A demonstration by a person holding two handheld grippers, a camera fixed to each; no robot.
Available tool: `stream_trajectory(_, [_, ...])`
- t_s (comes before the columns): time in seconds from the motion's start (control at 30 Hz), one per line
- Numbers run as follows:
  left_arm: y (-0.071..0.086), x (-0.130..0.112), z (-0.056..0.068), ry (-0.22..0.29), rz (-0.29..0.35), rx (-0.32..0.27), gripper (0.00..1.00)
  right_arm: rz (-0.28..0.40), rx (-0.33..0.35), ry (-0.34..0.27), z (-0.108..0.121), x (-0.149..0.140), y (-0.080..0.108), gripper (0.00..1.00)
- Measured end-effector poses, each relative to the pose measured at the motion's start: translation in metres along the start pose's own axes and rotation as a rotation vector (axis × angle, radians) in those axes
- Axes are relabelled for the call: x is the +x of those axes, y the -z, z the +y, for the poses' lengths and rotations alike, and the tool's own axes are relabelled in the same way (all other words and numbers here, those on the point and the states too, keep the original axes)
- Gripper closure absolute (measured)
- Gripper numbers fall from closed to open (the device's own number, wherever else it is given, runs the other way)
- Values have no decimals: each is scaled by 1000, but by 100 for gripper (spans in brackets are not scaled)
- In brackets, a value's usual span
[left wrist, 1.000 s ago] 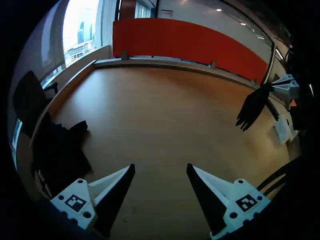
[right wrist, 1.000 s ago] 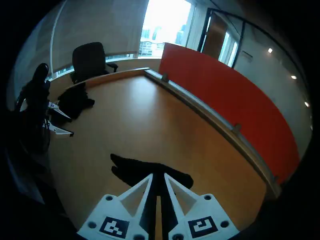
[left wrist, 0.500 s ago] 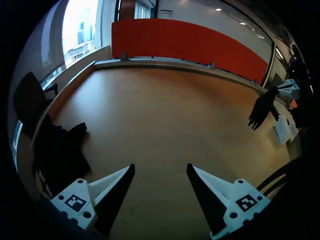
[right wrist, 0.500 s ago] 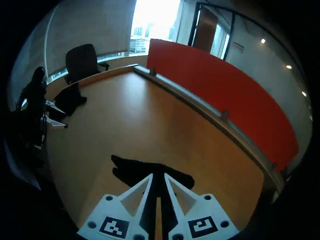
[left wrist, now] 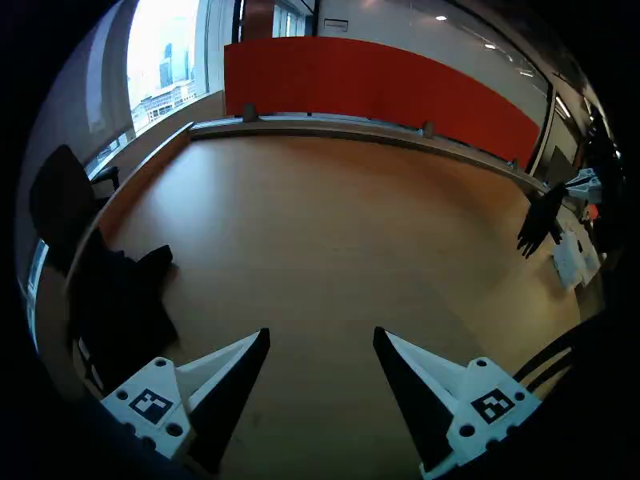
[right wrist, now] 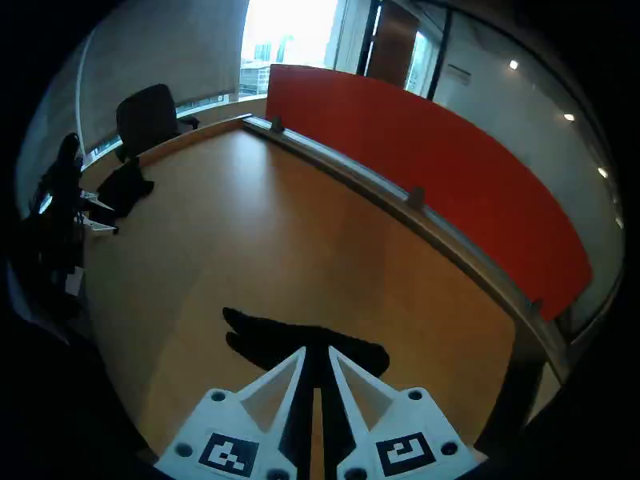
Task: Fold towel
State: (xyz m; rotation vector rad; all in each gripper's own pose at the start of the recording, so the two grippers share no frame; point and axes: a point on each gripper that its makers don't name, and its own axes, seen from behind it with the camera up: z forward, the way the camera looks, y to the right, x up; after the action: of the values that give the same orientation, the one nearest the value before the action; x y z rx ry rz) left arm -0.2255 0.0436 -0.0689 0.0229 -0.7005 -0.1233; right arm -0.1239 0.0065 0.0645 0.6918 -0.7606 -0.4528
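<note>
My left gripper (left wrist: 320, 336) hangs open low over the wooden table (left wrist: 320, 216), with nothing between its fingers. A dark heap of cloth (left wrist: 120, 300) lies to its left near the table edge. In the right gripper view, my right gripper (right wrist: 316, 352) is shut on a dark towel (right wrist: 272, 340) that spreads out beyond its fingertips. From the left gripper view, that same towel (left wrist: 541, 222) dangles limp from the right gripper (left wrist: 584, 186) above the table's far right end. The right gripper view shows the left gripper (right wrist: 94, 221) far off at the left, beside the dark heap (right wrist: 124, 186).
A red partition (left wrist: 376, 84) runs along the table's far edge. A black office chair (right wrist: 148, 120) stands by the window. White papers (left wrist: 570, 260) lie at the table's right end, below the hanging towel.
The right gripper has carried the dark towel farther toward the table's right end, away from the left gripper. The left gripper has stayed where it was, still open.
</note>
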Motion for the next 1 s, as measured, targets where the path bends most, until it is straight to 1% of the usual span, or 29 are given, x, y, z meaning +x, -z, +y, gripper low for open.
stream_trajectory(0.3, [-2,0,8,-3,-5,16,4,-53,-31,-23,49,-34,11,96])
stream_trajectory(0.5, [-2,1,11,0,-8,26,4,-90,-53,-37,78,-55,17,96])
stream_trajectory(0.7, [-4,1,13,-3,-13,33,4,-112,-69,-53,100,-68,22,96])
stream_trajectory(1.0, [-5,5,18,-12,-16,37,4,-136,-89,-67,126,-80,26,96])
